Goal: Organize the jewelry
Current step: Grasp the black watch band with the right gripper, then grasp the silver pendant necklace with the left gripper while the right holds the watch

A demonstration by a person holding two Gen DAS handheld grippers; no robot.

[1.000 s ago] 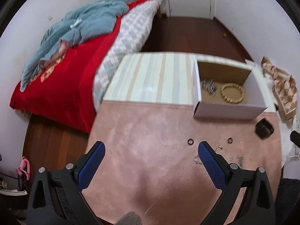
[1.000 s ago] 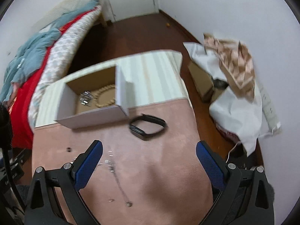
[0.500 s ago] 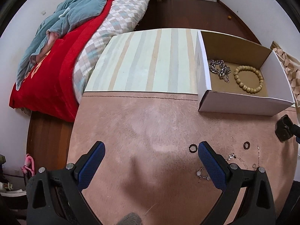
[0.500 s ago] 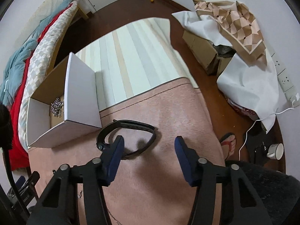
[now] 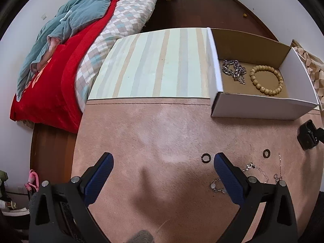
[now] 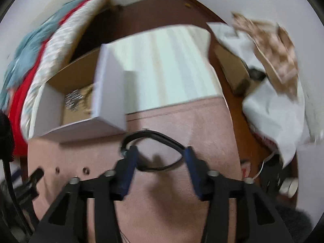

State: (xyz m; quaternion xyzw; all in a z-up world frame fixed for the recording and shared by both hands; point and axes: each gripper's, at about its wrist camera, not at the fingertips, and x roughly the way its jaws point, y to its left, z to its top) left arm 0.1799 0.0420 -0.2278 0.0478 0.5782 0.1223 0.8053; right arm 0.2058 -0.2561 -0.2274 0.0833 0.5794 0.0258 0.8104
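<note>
Right claw (image 6: pixel 160 158) has closed in on black band (image 6: pixel 154 135) since a second ago — now gripping it, box (image 5: pixel 253 111) next — left claw (image 5: pixel 163 160) open, idle.

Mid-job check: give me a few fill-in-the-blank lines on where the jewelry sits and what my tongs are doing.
1. The beaded bracelet lies inside the white ____, beside the silver chain.
2. The right tongs straddle a ____ band on the pink cloth.
3. The left tongs are ____ and hold nothing.
4. The small dark ring lies just off their ____ finger.

Missing words: box; black; open; right
</note>
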